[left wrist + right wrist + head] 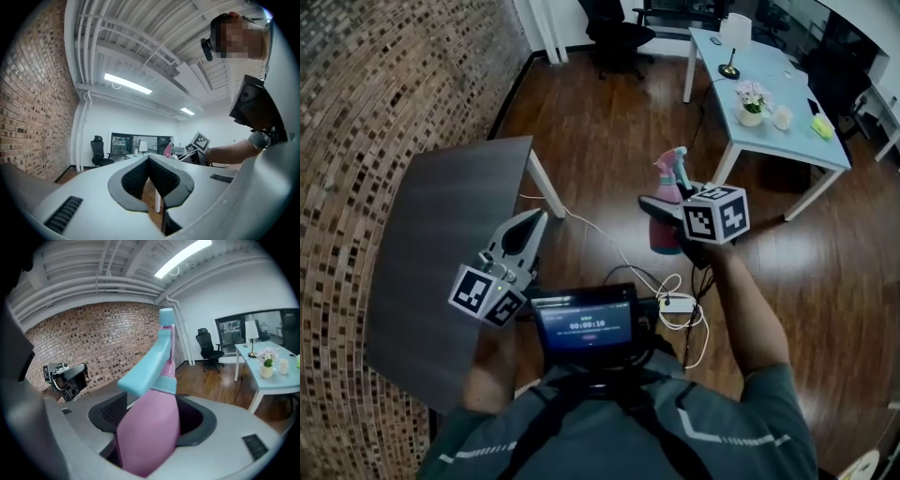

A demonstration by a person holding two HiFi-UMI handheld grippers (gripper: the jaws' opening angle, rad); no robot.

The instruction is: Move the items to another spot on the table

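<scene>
Pink with a pale blue trigger head, the spray bottle (150, 427) sits upright, clamped by its body between the fingers of your right gripper (661, 214). It hangs over the wooden floor (609, 122) between the dark worktop (450, 234) and the pale blue worktop (769, 131), which suits a carry to a new spot. Your left gripper (149, 160) has its fingers pressed together on nothing, likely because one grip is enough. Your body cuts off the dark worktop's near edge, and the small things on the pale one are hard to make out.
</scene>
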